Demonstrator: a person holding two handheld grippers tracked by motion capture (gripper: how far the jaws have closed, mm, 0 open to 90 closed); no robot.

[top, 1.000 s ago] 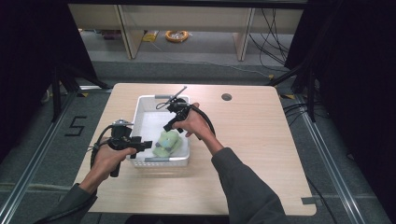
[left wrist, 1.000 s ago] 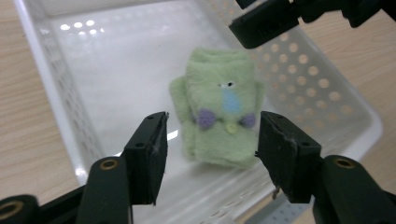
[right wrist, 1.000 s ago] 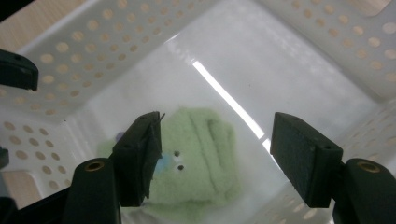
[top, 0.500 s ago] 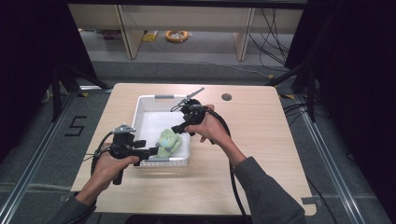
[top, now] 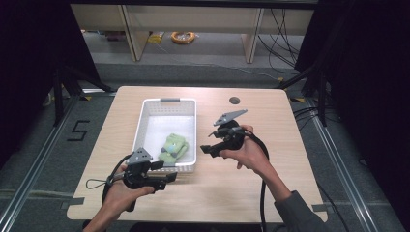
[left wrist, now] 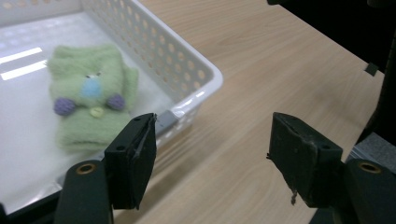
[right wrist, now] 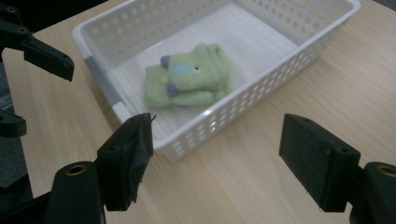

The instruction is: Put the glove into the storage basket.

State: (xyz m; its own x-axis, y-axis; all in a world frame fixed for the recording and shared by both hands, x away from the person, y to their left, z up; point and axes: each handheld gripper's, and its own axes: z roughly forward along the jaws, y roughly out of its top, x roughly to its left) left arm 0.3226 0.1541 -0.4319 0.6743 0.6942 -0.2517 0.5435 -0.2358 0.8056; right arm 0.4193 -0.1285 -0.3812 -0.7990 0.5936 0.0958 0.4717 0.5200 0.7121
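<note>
Table (top: pixel 290 183): one basket (top: pixel 169 102), one green glove pair (top: pixel 173 147).

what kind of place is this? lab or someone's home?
Most likely a lab or data-recording cell, not a home. A lone wooden table stands between dark curtains, cables trail over the grey floor, and a number five is taped beside a floor rail.

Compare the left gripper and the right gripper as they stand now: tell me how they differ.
The left gripper sits low at the near end of the white perforated plastic basket; the right gripper is beside the basket's right wall. The left gripper's grey plate lies nearer the person; the right gripper's tilts up farther back. Shared: both have just been opening, hold nothing, and the folded green fuzzy mitten lies in the basket.
</note>
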